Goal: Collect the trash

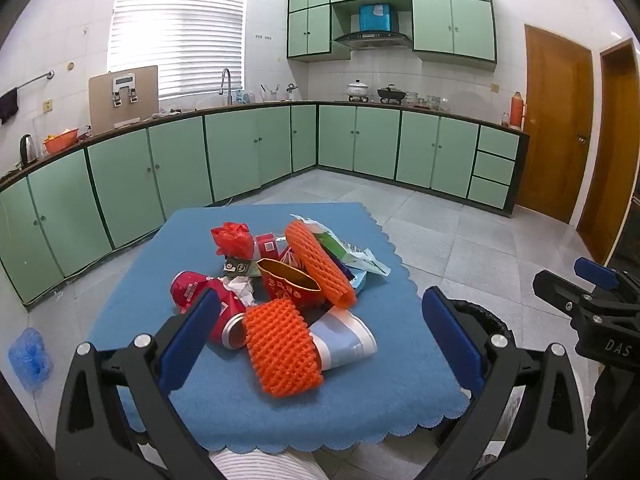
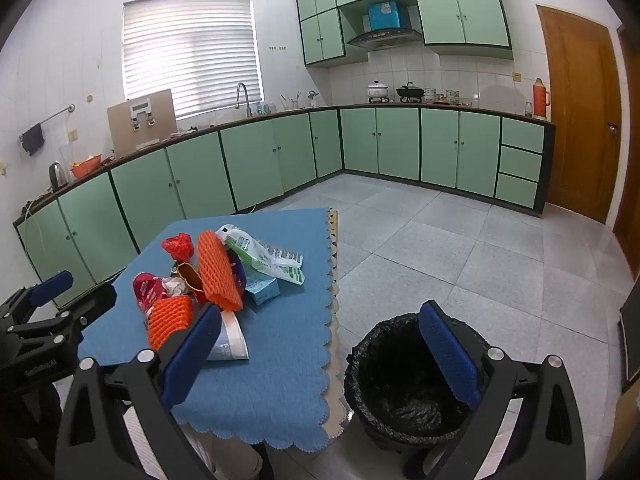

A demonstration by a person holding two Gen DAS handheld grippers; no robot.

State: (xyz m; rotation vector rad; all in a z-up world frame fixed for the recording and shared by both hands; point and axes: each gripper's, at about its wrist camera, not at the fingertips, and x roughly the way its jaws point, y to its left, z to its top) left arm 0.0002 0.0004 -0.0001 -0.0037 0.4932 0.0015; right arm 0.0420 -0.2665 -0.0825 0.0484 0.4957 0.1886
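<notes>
A heap of trash lies on the blue cloth point(image 1: 360, 400) of a small table: two orange foam nets point(image 1: 280, 348) point(image 1: 320, 264), a red can point(image 1: 200, 296), a red plastic bag point(image 1: 232, 238), a red and gold cup point(image 1: 288, 286), a grey-white roll point(image 1: 344, 338) and a green-white wrapper point(image 1: 356, 254). My left gripper point(image 1: 320, 336) hangs open just before the heap, holding nothing. My right gripper point(image 2: 320, 354) is open and empty too, between the table's edge and a bin with a black liner point(image 2: 360, 364) on the floor to the right.
Green cabinets point(image 2: 192, 184) run along the walls behind the table. A blue plastic bag point(image 1: 30, 356) lies on the tiled floor at the left. Wooden doors point(image 1: 556, 120) stand at the right. Striped clothing of the person point(image 1: 260, 464) shows below the table.
</notes>
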